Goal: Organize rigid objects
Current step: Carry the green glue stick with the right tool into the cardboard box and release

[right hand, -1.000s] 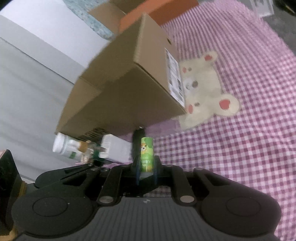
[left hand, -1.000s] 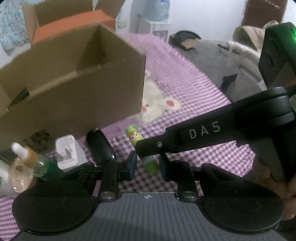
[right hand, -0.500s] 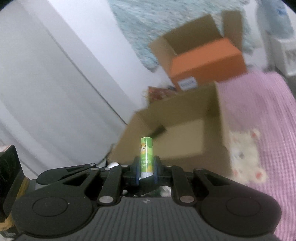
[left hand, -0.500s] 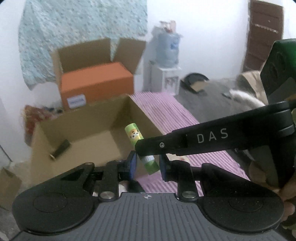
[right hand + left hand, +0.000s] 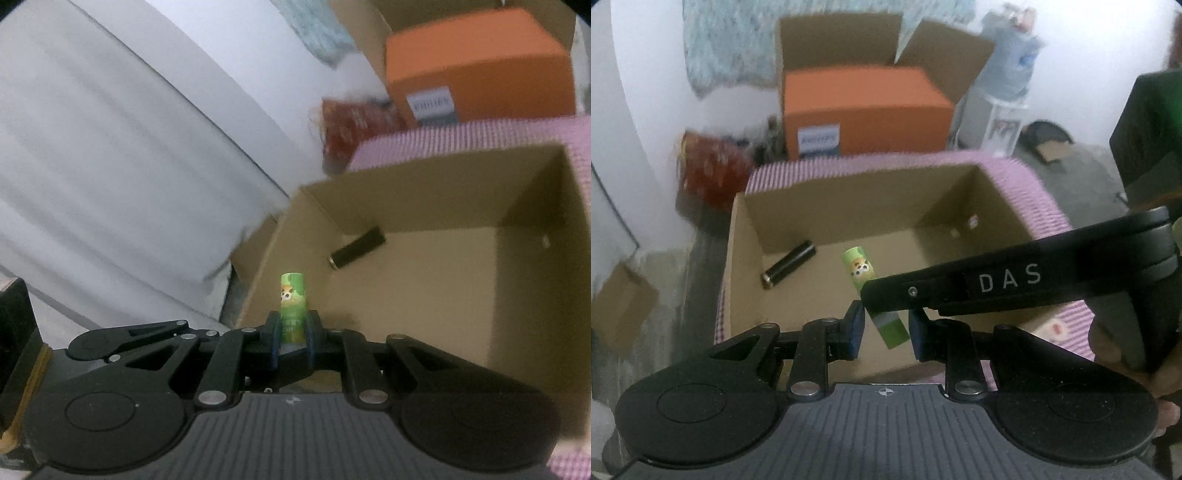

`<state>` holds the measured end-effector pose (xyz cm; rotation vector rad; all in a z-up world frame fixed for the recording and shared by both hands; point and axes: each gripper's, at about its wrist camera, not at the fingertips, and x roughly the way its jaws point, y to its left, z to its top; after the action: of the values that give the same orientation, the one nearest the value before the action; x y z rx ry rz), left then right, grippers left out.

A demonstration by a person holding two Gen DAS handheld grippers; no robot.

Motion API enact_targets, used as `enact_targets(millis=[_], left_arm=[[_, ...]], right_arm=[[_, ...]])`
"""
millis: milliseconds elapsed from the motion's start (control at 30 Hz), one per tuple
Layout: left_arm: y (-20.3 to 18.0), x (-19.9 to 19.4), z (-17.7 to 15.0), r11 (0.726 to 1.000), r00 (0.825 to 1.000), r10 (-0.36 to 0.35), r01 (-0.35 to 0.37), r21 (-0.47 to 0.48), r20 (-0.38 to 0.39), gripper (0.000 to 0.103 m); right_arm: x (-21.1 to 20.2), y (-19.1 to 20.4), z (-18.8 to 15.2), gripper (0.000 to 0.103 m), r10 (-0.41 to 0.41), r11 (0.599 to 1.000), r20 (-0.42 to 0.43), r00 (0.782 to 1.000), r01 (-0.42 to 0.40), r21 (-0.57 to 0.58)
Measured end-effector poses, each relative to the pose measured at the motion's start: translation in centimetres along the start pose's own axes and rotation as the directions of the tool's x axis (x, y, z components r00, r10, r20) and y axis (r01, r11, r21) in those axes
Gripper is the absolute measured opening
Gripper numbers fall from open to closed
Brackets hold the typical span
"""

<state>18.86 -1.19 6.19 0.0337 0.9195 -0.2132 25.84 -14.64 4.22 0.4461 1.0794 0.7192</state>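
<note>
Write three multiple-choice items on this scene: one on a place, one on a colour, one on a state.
1. Where does the black cylinder lie?
A. On the floor of the open cardboard box
B. On top of the orange box
C. Between the right gripper's fingers

2. What colour is the tube with the cartoon animal on it?
A. Red
B. Green
C. White

3. How does the right gripper stand?
A. Wide open and empty
B. Shut on the black cylinder
C. Shut on the green tube

Key:
1 A: the black cylinder lies flat inside the cardboard box, near its left wall.
2 B: the green tube is bright green in both wrist views.
3 C: the right gripper has its fingers closed against the tube's lower part, and the tube stands up between them.
</note>
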Motion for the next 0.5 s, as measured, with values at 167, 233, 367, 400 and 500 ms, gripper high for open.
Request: enact_targets(millis=[167, 233, 367, 400, 500], left_arm=[[2.2, 3.9, 0.8, 0.999, 0.994, 0.036, -0.036, -0.003, -0.1, 0.025], [2.9, 5.1, 1.1, 0.998, 0.99, 0.053, -0.055, -0.012, -0.131, 0.025], [4.0, 6.8, 1.4, 0.995, 0.981, 0.083, -0.09, -0.03, -0.176, 0.026], [4.3, 7.1, 1.5, 0.995, 0.979, 0.091, -0.099, -0.033, -0.182, 0.026], [4.7, 7.3, 1.5, 0.993, 0.978, 0.099, -0.108, -0.041, -0.186, 0.028]], right_arm=[[4.5, -2.1, 1.3, 0.015, -0.01, 0.997, -0.117, 0.993, 0.018, 0.072], [6.2, -2.8, 2.0, 0.015, -0.007, 0.995, -0.151, 0.989, 0.022, 0.096], [8.8, -3.6, 3.0, 0.016, 0.006, 0.99, -0.207, 0.978, 0.024, 0.139], [9.1, -3.7, 3.1, 0.016, 0.011, 0.988, -0.215, 0.977, 0.022, 0.151], [9.9, -3.9, 3.3, 0.017, 0.014, 0.985, -0.231, 0.973, 0.025, 0.168]])
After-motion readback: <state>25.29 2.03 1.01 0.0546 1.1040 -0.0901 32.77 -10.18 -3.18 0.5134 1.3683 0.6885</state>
